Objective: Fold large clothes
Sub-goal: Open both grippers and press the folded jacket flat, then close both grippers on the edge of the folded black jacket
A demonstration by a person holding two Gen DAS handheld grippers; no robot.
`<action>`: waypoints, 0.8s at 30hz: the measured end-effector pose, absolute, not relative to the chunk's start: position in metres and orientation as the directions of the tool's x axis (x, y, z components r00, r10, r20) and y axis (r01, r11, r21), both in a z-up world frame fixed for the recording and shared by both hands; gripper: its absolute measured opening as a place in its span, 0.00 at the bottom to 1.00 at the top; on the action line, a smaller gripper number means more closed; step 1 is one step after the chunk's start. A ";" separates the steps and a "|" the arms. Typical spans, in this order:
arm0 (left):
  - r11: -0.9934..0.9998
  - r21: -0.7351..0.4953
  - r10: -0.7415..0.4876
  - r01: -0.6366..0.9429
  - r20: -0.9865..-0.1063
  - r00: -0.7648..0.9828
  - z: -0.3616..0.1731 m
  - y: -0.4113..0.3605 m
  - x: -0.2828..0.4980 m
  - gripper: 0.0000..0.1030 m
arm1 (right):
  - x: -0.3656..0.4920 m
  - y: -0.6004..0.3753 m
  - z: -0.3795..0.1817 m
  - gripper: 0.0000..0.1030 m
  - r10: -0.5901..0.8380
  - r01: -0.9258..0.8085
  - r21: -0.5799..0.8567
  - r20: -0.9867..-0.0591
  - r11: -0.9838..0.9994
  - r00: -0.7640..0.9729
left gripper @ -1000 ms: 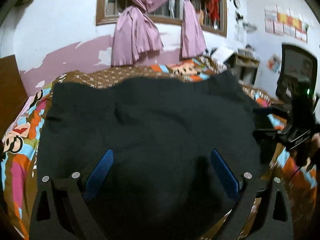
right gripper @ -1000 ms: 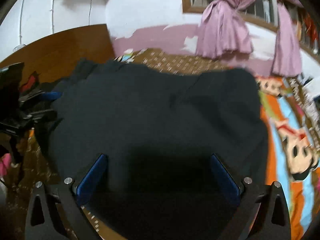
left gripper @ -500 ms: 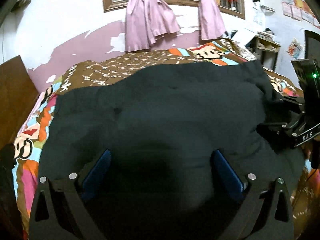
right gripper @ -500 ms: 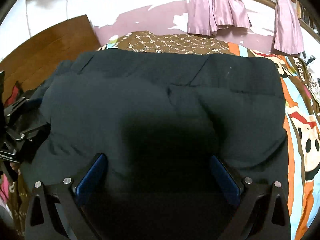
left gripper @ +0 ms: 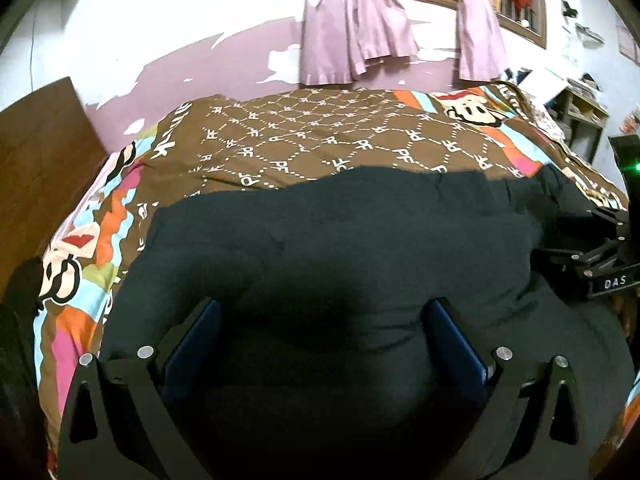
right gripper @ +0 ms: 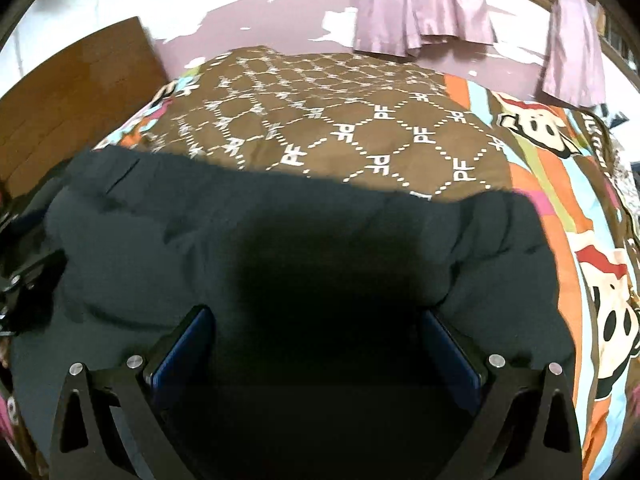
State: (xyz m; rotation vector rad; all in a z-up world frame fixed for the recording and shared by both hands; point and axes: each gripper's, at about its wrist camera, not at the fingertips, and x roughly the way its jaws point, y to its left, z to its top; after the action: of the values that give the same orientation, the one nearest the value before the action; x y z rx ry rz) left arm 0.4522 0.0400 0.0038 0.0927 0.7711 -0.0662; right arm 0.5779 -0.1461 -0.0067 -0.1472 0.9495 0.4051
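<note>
A large black garment (left gripper: 340, 248) lies spread on the patterned bed cover, and it also fills the lower half of the right wrist view (right gripper: 280, 248). My left gripper (left gripper: 324, 312) is open, its blue-padded fingers (left gripper: 196, 336) wide apart just above the cloth near its front edge. My right gripper (right gripper: 316, 320) is open too, its fingers (right gripper: 448, 340) hovering over the cloth. The right gripper shows at the right edge of the left wrist view (left gripper: 596, 256). No cloth is pinched in either.
The bed cover (left gripper: 340, 148) is brown with white lettering and bright cartoon borders (right gripper: 568, 208). A wooden headboard (left gripper: 36, 160) stands at left. Pink curtains (left gripper: 352, 20) hang on the far wall. A shelf (left gripper: 580, 116) stands at right.
Both grippers have drawn back and tilted down toward the bed. More of the brown cover shows beyond the garment's far edge. Both stay open.
</note>
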 end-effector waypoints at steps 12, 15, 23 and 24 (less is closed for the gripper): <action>0.997 -0.040 -0.070 0.060 -0.733 0.677 -0.009 0.068 0.478 0.99 | 0.594 -0.157 -0.026 1.00 0.313 -0.368 0.127 -0.802 0.921 0.508; 0.995 -0.069 -0.099 0.071 -0.731 0.675 -0.011 0.070 0.474 0.99 | 0.587 -0.158 -0.026 1.00 0.326 -0.367 0.138 -0.791 0.920 0.518; 0.994 -0.080 -0.109 0.074 -0.720 0.686 -0.013 0.069 0.468 0.99 | 0.584 -0.162 -0.027 1.00 0.357 -0.370 0.173 -0.777 0.913 0.518; 0.994 -0.080 -0.108 0.073 -0.719 0.687 -0.014 0.068 0.468 0.99 | 0.584 -0.162 -0.027 1.00 0.359 -0.371 0.174 -0.776 0.912 0.518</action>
State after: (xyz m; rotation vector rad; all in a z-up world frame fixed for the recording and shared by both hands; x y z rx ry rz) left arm 0.4681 0.0684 -0.0140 -0.0458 0.8076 -0.1018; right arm 0.5844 -0.1623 -0.0270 -0.0141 0.9281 0.4374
